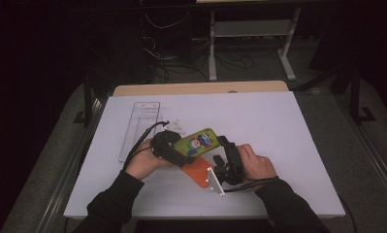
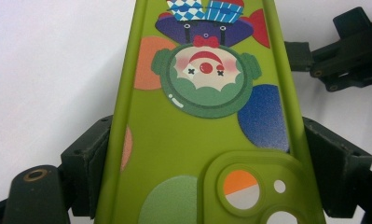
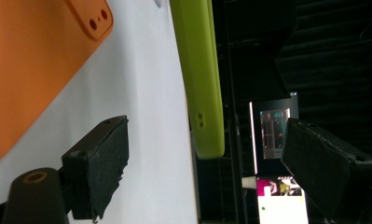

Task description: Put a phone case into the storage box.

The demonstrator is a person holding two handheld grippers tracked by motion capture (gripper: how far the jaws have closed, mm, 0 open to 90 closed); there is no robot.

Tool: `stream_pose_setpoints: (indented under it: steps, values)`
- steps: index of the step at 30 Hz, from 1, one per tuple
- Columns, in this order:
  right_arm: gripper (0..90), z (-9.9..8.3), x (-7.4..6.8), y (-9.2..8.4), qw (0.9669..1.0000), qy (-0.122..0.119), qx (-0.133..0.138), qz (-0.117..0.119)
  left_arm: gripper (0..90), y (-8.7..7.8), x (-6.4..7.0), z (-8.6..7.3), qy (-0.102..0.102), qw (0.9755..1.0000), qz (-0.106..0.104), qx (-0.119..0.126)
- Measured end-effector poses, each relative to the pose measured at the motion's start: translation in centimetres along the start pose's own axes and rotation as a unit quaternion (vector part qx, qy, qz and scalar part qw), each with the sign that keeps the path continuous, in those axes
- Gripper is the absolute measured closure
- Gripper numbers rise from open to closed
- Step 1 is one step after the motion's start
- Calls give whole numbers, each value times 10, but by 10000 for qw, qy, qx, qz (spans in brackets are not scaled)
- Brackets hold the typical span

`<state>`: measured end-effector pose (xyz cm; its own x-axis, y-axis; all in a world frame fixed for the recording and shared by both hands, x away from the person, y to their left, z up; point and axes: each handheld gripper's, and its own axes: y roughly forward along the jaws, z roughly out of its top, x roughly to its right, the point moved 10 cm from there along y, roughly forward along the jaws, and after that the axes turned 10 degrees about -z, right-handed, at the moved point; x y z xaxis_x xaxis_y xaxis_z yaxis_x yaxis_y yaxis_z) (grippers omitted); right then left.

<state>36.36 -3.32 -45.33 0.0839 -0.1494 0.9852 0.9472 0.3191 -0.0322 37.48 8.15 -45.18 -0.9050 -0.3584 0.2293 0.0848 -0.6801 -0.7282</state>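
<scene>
A green phone case (image 1: 199, 141) printed with a clown lies tilted over the white table (image 1: 259, 121), and my left gripper (image 1: 183, 155) is shut on its camera end. In the left gripper view both pads (image 2: 88, 154) press the sides of the case (image 2: 197, 135). My right gripper (image 1: 220, 150) stands open at the case's far end. In the right gripper view the case's thin edge (image 3: 203, 79) ends between the pads (image 3: 102, 154), touching neither; the right gripper (image 3: 211, 163) holds nothing. An orange phone case (image 1: 196, 171) lies flat on the table under the green one.
A clear plastic tray (image 1: 140, 127) lies at the left rear of the table, with a small white piece (image 1: 174, 127) beside it. The wooden table edge (image 1: 201, 88) runs along the back. Cables and a desk frame (image 1: 249, 43) stand on the dark floor beyond.
</scene>
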Motion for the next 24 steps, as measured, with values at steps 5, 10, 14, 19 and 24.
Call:
stream_pose_setpoints:
  steps: [5,10,14,19,24]
  values:
    - [159,11,1,4,9997,-31,126,-216,150,1,1,1,-5,10000,-6,14]
    - [224,21,-2,9,9995,-169,207,-193,150,1,2,1,21,10000,-24,-7]
    - [303,28,-4,10,9991,-240,278,-188,150,1,3,0,69,10000,-52,-31]
    - [405,31,-6,9,9987,-305,335,-253,150,1,3,-1,95,9999,-44,-50]
    - [549,32,-3,8,9981,-328,372,-365,150,2,5,-1,110,9999,-77,-60]
